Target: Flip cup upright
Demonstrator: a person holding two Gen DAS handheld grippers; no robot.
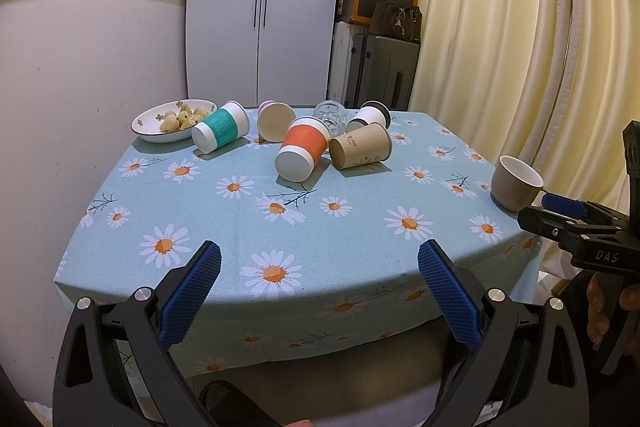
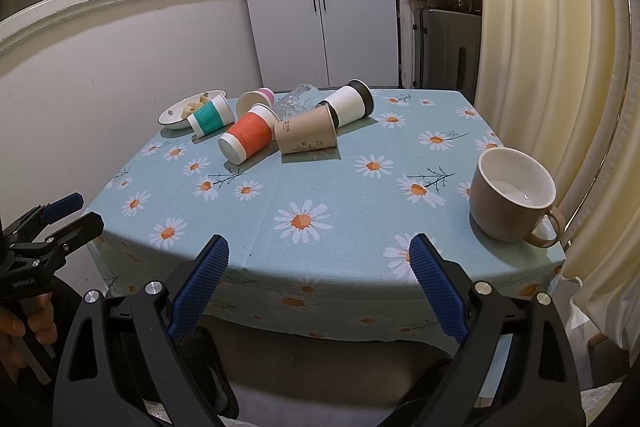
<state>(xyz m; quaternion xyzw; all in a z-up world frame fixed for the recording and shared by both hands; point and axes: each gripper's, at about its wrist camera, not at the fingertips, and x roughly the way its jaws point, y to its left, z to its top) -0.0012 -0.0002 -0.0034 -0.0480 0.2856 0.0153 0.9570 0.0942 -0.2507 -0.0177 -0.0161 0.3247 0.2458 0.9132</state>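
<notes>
Several cups lie on their sides at the far middle of the table: a teal-banded cup (image 1: 221, 131) (image 2: 211, 117), a pink cup (image 1: 275, 122) (image 2: 253, 101), an orange-banded cup (image 1: 302, 147) (image 2: 249, 138), a brown paper cup (image 1: 361, 146) (image 2: 307, 135), a white cup with a black lid (image 1: 369, 117) (image 2: 349, 103) and a clear glass (image 1: 330, 115) (image 2: 295, 100). A beige mug (image 1: 516, 182) (image 2: 513, 194) stands upright at the right edge. My left gripper (image 1: 320, 287) is open and empty at the near edge. My right gripper (image 2: 319, 283) is open and empty too.
The table wears a blue daisy tablecloth (image 1: 304, 227) (image 2: 320, 187). A bowl of snacks (image 1: 172, 121) (image 2: 188, 109) sits at the far left. A white cabinet (image 1: 264, 3), suitcases (image 1: 384, 71) and a curtain (image 1: 520, 27) stand behind. Each gripper shows in the other's view, the right one (image 1: 580, 227) and the left one (image 2: 44, 235).
</notes>
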